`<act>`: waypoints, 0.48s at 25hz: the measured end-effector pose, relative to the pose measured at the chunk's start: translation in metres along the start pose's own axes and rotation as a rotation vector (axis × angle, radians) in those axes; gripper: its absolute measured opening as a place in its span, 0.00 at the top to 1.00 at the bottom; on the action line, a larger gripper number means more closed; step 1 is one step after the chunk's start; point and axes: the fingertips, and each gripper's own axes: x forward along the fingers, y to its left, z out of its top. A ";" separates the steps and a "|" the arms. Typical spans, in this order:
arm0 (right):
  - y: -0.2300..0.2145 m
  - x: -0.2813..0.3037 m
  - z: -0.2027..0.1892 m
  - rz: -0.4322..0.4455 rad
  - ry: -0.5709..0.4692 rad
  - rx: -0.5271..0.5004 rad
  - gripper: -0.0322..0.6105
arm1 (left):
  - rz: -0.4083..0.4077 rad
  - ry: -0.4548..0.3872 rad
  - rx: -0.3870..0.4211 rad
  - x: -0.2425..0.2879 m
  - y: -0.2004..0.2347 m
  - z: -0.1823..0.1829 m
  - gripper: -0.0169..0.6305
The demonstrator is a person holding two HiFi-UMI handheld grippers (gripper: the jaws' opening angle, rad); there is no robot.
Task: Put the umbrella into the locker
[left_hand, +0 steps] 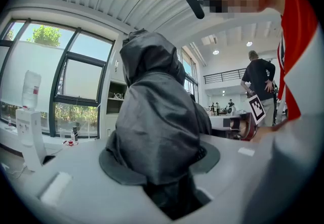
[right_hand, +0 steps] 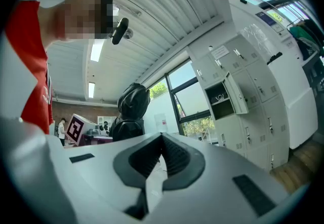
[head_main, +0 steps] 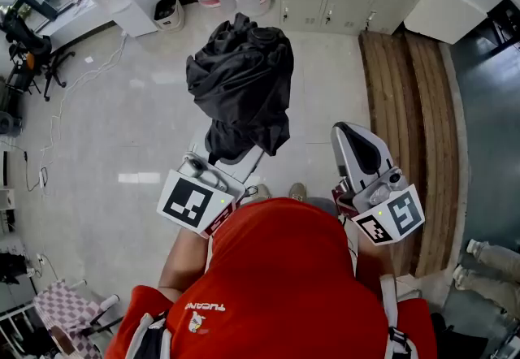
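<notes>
Black, crumpled fabric, bunched in loose glossy folds: the umbrella (left_hand: 157, 116) sticks out ahead of my left fingers (left_hand: 71, 177), which clamp its lower end. My right fingers (right_hand: 212, 177) are closed on nothing, tips together, just beside it. An open locker (right_hand: 225, 97) stands ahead, well apart.

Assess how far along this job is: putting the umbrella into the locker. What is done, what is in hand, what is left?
Done: the left tool is shut on the black umbrella, held off the floor, and one locker stands open. In hand: the umbrella is short of the lockers. Left: place it inside and let go. The right tool is shut and empty.
</notes>
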 end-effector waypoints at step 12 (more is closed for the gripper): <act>-0.021 -0.003 0.007 -0.014 -0.005 -0.025 0.95 | -0.004 0.000 0.013 0.019 -0.002 0.008 0.68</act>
